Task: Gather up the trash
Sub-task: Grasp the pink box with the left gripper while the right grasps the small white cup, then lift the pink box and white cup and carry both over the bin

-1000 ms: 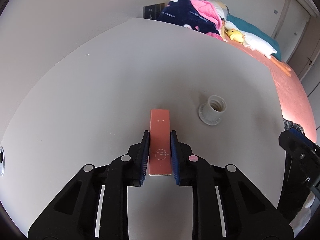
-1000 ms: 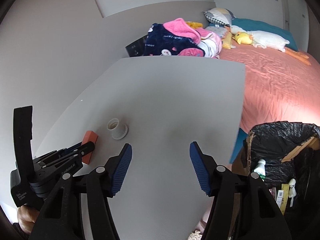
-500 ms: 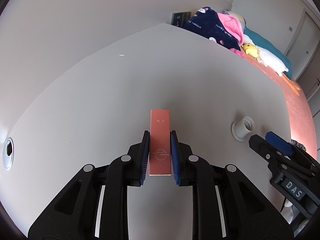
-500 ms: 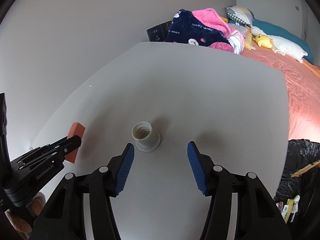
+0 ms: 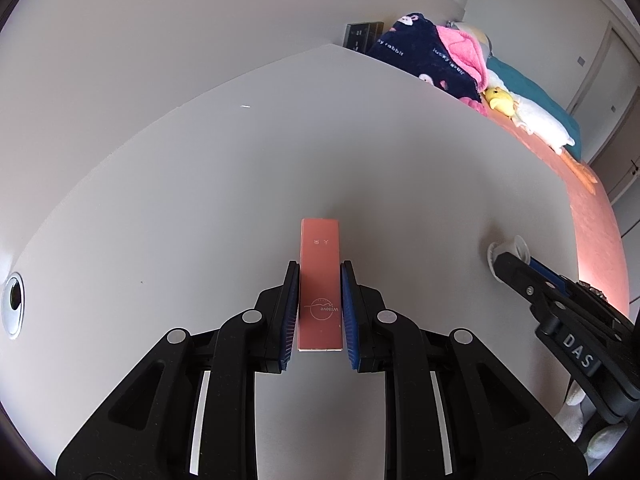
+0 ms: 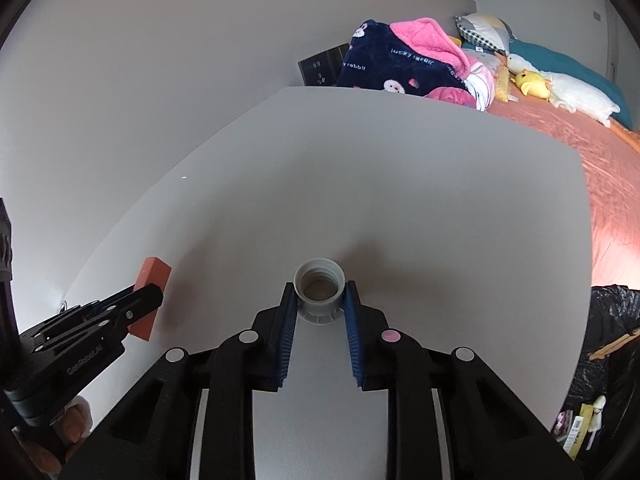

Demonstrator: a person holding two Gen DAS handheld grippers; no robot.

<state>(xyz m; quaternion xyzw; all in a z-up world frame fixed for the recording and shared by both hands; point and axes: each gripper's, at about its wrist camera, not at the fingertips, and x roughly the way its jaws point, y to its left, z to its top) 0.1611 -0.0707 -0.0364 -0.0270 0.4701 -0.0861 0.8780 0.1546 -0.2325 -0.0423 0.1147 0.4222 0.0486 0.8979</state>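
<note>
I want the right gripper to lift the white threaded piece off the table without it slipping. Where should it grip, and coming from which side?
Grip the white threaded piece across its round neck, just above the flared base, one pad on each side. It stands upright, opening up, so coming in level and low over the table suits it. The right gripper already brackets the neck this way; the flange below should help stop slipping.

Your left gripper clamped on the slim pink box, over the grey table, your right gripper at the white bottle top.
</note>
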